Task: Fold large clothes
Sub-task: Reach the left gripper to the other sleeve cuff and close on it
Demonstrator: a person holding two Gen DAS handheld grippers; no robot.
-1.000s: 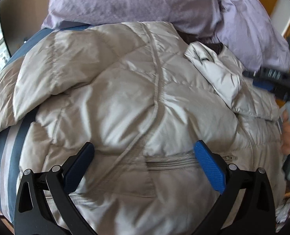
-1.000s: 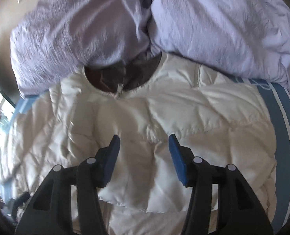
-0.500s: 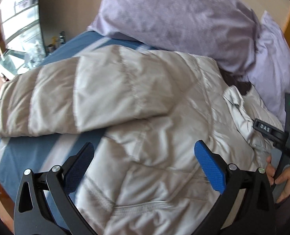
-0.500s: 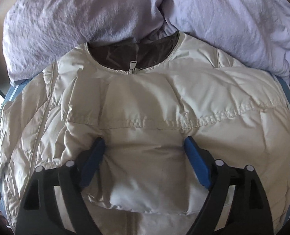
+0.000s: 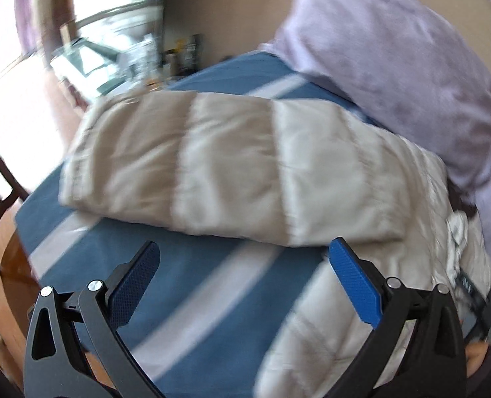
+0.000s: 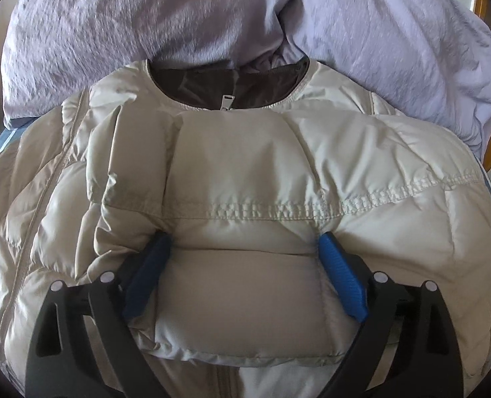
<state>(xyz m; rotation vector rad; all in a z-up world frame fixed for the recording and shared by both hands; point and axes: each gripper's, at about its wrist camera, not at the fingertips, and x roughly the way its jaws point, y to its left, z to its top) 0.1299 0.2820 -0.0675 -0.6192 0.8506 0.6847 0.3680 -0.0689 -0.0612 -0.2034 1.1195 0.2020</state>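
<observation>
— Two grippers over one jacket (image 6: 245,179), spread on the bed (image 5: 192,285), collar up against the purple pillows (image 6: 394,33).

— What's the right gripper (image 6: 242,255) doing?

— Its jaws have just been opening and now stand wide. A folded-in sleeve (image 6: 242,285) lies between them, its cuff end on the near side of the jaws; the blue pads (image 6: 341,278) are sunk into the puffy fabric at either side, no longer squeezing it. The zipper pull (image 6: 227,101) sits beyond the jaws, at the neckline.

— And the left gripper (image 5: 245,268)?

— Jaws wide apart too, holding nothing. Between them shows the blue striped bedcover. The other sleeve (image 5: 232,169) stretches flat across, just beyond the tips, and the jacket's body lies under the right-hand jaw. That view is blurred.
</observation>
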